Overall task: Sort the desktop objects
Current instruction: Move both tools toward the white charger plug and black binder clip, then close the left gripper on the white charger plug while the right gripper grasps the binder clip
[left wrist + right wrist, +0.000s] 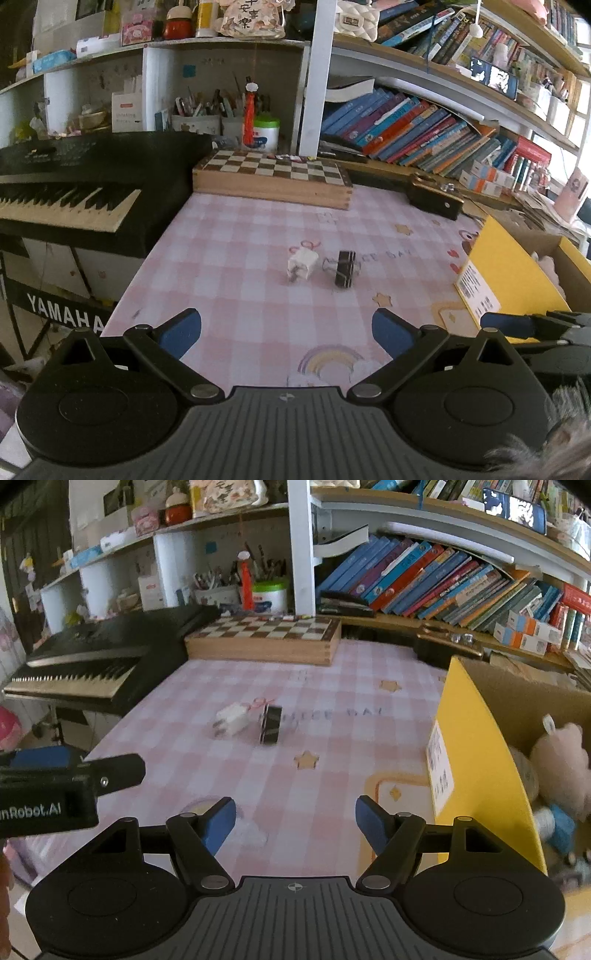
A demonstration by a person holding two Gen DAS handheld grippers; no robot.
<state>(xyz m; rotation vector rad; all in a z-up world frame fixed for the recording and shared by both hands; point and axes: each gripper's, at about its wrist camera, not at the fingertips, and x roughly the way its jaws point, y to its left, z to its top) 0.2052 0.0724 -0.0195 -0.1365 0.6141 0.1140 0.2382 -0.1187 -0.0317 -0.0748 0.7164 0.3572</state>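
White charger plug (pixel 300 266) & black binder clip (pixel 345 268) lie just beside each other mid-desk on pink checked mat (pixel 240 236). Left gripper (pixel 286 332) & right gripper (pixel 295 823) hover near edge, jaws spread, nothing btwn. Yellow box (pixel 476 760) at right.

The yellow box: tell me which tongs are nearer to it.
Right. The right tongs hang open beside the yellow box, its wall just past their outer finger. The left tongs, also open, sit farther out over the checked cloth, with the right tongs between them and the box.
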